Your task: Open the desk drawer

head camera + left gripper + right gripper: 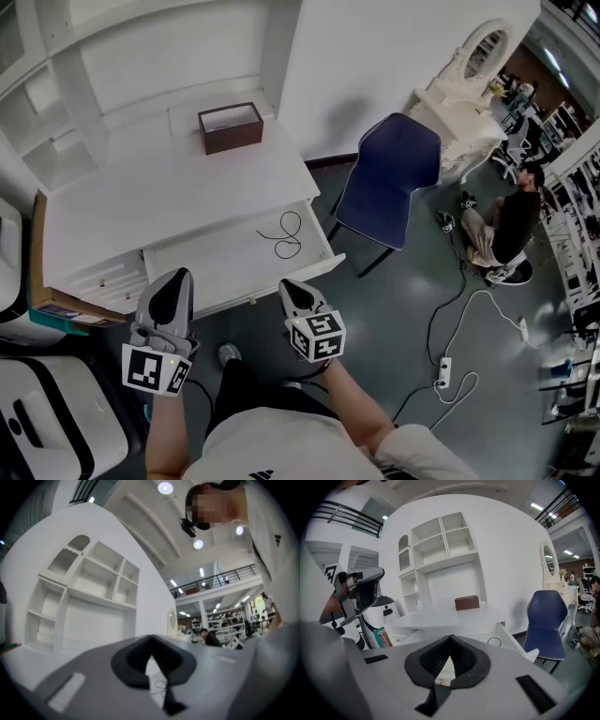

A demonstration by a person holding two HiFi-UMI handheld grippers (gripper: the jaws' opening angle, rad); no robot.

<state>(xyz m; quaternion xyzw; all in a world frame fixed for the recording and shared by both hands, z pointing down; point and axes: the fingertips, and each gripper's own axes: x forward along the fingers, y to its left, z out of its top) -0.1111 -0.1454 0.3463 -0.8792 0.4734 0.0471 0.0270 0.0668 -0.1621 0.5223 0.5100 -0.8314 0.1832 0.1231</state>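
The white desk [159,197] with its shelf unit stands against the wall, and its wide white drawer [217,255] is already open, drawn out toward the person under the front edge of the desk top. Inside the drawer lies a thin black cable [289,234] in loose loops, near the right wall; the other part of the drawer bottom is bare. On the desk top, toward the back, stands a dark brown rectangular wooden box [231,127], well apart from the drawer.

Both hand-held tools are in front of the drawer and apart from it. The left gripper [178,275] is clenched: its own view shows the two dark pads meeting at the tips, with nothing between them. The right gripper [289,286] is clenched too and also empty (its pads meet in the same way in the right gripper view). Neither one touches the drawer front.

To the right of the desk stands a dark blue plastic chair [389,178]. Further right a person in dark clothes [506,225] sits on the grey floor, and a white power strip [444,372] lies there with its cable.
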